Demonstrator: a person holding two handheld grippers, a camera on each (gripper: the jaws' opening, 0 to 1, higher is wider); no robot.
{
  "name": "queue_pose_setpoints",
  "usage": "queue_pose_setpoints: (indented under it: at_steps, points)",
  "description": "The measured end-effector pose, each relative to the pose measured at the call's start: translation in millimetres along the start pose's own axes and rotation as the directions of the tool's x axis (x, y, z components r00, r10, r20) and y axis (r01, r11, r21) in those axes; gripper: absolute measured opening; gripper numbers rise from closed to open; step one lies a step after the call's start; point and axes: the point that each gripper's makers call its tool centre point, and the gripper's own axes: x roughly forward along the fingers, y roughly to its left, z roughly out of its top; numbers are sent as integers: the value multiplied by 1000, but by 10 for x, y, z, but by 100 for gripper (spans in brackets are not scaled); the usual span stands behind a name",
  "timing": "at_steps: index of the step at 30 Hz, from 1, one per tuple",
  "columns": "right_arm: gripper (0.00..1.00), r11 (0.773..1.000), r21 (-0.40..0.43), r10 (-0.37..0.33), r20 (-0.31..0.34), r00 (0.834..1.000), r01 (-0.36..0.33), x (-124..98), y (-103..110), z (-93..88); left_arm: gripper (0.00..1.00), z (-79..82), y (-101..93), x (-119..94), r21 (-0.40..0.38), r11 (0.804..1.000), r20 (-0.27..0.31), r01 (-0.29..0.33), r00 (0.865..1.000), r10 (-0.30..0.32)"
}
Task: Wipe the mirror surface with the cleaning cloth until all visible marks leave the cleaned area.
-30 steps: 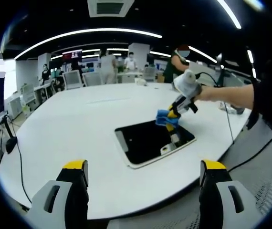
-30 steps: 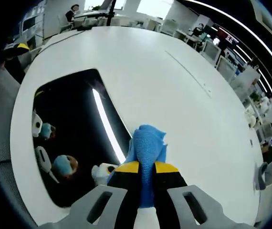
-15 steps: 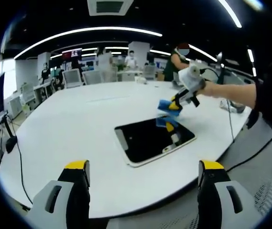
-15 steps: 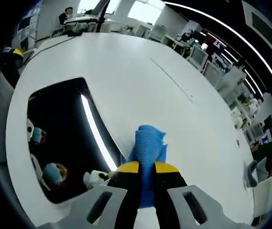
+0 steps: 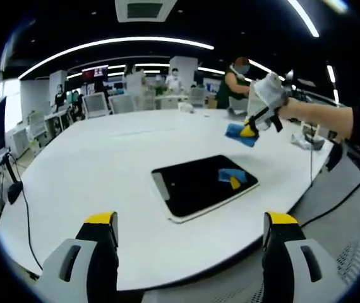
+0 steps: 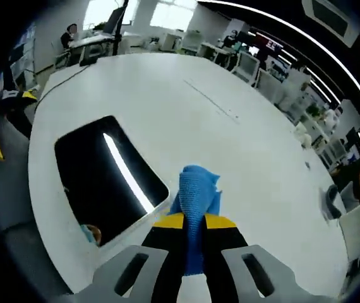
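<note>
The mirror (image 5: 199, 184) lies flat on the white table (image 5: 91, 170), a dark rounded rectangle with a white rim; it appears at the left of the right gripper view as the mirror (image 6: 107, 177). My right gripper (image 6: 194, 221) is shut on the blue cleaning cloth (image 6: 196, 189), held in the air above the table beside the mirror's edge. In the left gripper view the right gripper (image 5: 251, 131) hovers with the cloth (image 5: 238, 132) above and past the mirror's far right corner. My left gripper (image 5: 192, 221) is open near the table's front edge, nothing between its fingers.
A cable (image 5: 25, 208) runs off the table's left edge. Office desks, chairs and several people (image 5: 234, 82) stand behind the table. A small object (image 6: 330, 202) sits on the table at the right of the right gripper view.
My right gripper has lifted the cloth off the mirror and moved up and away to the right. The left gripper has stayed put.
</note>
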Motion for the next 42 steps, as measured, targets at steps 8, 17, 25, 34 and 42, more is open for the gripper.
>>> queue_pose_setpoints:
  at_steps: [8,17,25,34,42]
  points:
    - [4,986,169,7,-45,999,1,-112,54,-463,94,36,24,-6,-3,1000,24,-13,1000,13]
    - [4,957,288,46,-46,998,-31,-8,281,-661,94,32,20,-9,-3,1000,22,-16,1000,16]
    - [5,956,291,58,-92,994,-29,101,399,-892,94,38,8,-5,-2,1000,25,-8,1000,8]
    - [11,960,278,49,-93,994,-21,42,409,-960,94,29,14,-4,1,1000,19,-13,1000,13]
    - [22,948,318,-2,-27,1000,10,-126,326,-823,94,20,15,-4,1,1000,12,-13,1000,13]
